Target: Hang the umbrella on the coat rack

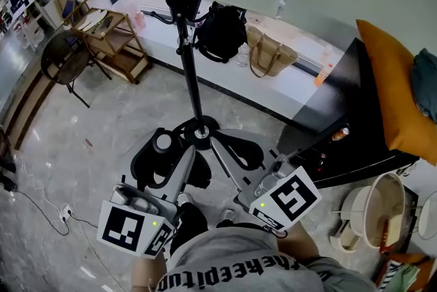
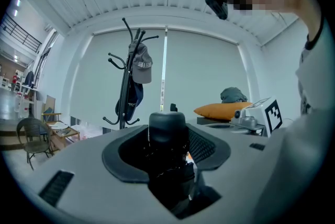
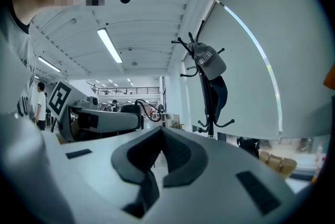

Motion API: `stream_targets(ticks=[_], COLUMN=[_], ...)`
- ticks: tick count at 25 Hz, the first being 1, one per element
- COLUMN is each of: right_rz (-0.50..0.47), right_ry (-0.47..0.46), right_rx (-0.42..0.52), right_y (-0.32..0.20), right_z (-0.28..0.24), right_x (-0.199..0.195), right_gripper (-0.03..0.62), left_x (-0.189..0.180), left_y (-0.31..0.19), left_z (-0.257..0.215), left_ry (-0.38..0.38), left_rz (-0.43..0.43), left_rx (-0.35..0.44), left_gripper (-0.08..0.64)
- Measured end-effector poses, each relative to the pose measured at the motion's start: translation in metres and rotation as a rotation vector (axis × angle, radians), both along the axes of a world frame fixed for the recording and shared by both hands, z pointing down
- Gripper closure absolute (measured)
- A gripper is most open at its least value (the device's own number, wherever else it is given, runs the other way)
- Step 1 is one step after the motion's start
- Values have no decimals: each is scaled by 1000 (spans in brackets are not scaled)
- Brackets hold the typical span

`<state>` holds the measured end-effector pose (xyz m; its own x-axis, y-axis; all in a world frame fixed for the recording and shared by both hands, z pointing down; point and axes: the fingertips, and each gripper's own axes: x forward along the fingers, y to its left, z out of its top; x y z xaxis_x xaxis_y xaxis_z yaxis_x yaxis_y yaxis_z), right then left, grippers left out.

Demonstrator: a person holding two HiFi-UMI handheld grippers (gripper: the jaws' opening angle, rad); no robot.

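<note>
At the foot of the coat rack (image 1: 192, 79), head view: both grippers are held low over the grey marble floor (image 1: 102, 134), and the rack's round base sits at 12 o'clock from them, just beyond the fingertips.

- Left gripper (image 1: 167, 149): fingers pinch the umbrella (image 2: 167, 131). It is a black folded one, and its rounded end stands up between the pads. The left gripper view confirms the pads are closed on its dark body.
- Right gripper (image 3: 159, 136): fingers are pressed together at the tips with nothing between them. It is just beside the left gripper, at its 3 o'clock.
- The umbrella is not on the rack. It is near the base and apart from the pole.
- Rack load: a grey cap (image 2: 141, 63) hangs on an upper hook, with a dark blue cap (image 2: 134, 98) below it against the pole. The lower hooks show bare in both gripper views.
- Surroundings, head view: a black bag (image 1: 222, 31) and a woven bag (image 1: 270, 52) at 12 to 1 o'clock on the window ledge. An orange cushion (image 1: 392, 89) at 2 o'clock. A wooden trolley (image 1: 113, 41) and a dark chair (image 1: 65, 59) at 10 to 11 o'clock.
- The person's grey shirt fills the bottom edge of the head view.
</note>
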<state>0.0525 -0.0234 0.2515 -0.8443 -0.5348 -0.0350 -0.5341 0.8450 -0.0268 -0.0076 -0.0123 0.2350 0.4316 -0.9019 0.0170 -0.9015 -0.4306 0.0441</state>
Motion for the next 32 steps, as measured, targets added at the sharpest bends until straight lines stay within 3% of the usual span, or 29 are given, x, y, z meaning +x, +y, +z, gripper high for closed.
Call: stream_targets(ticks=[32], right_rz=[239], right_ry=[28], right_rx=[-56], right_y=[-89], right_z=[16], right_x=[-113], right_gripper=[581], left_x=[-110], left_y=[-103], left_z=[16], left_ry=[14], left_rz=[245], left_rx=[-41], left_gripper=[334])
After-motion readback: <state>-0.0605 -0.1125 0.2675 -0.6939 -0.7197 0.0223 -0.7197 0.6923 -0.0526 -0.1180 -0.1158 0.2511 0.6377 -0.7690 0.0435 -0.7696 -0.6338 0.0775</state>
